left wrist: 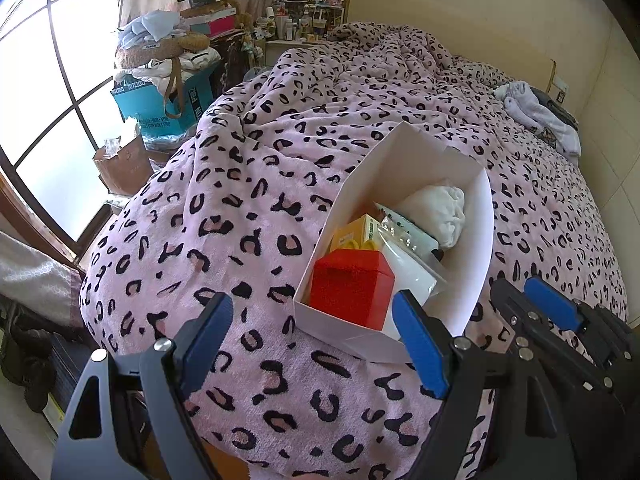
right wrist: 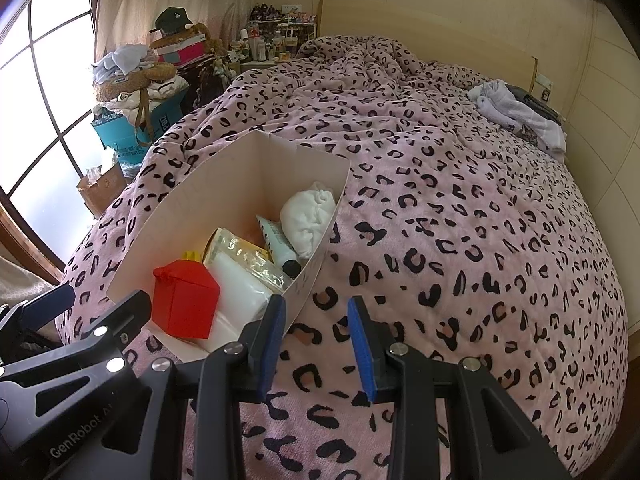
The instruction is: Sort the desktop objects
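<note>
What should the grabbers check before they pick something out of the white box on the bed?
1. Left gripper empty, jaws apart: ok.
2. Right gripper empty, jaws apart: ok.
3. White box open on top, things reachable: ok.
4. Red box at the near end, nothing lying on it: ok.
5. White box sitting steady on the soft blanket: cannot tell.
6. What lies under the white bundle and tube: cannot tell.

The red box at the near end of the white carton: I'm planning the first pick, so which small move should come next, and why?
Probably ease the left gripper forward and over the red box. Both grippers are open and hold nothing, the left one's jaws stand wide, and that box sits nearest in the white carton, unburied. The right gripper is beside the carton.
</note>
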`<state>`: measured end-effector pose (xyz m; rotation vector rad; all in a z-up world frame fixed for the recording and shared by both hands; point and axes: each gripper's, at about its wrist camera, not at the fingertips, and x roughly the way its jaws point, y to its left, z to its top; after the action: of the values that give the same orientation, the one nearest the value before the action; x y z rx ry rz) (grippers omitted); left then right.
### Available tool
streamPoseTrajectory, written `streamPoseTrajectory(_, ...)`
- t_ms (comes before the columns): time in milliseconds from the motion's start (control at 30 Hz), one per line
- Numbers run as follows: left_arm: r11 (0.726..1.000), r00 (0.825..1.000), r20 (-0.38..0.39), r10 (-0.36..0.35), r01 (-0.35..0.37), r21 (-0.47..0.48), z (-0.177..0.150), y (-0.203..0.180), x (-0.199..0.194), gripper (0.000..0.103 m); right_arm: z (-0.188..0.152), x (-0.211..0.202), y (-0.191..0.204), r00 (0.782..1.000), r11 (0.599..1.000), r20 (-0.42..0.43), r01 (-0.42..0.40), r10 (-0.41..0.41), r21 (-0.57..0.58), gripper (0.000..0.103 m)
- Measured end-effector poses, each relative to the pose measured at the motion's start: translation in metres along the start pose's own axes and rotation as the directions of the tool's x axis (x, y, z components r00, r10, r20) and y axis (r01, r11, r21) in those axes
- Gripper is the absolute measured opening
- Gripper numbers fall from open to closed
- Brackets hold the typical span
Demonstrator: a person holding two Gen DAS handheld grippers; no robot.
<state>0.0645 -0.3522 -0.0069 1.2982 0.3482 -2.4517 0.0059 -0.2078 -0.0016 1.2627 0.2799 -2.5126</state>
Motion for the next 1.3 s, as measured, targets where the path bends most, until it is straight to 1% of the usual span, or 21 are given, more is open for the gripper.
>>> streamPoseTrajectory(1300,1.0,1.0,0.001,-0.008,0.008,-0.002,-0.0008,-0.002,0.0034,0.083,-0.0014,0.0015,-0.0043,1.0,1.0,-0.006,-0.008,0.008,-0.008,0.033)
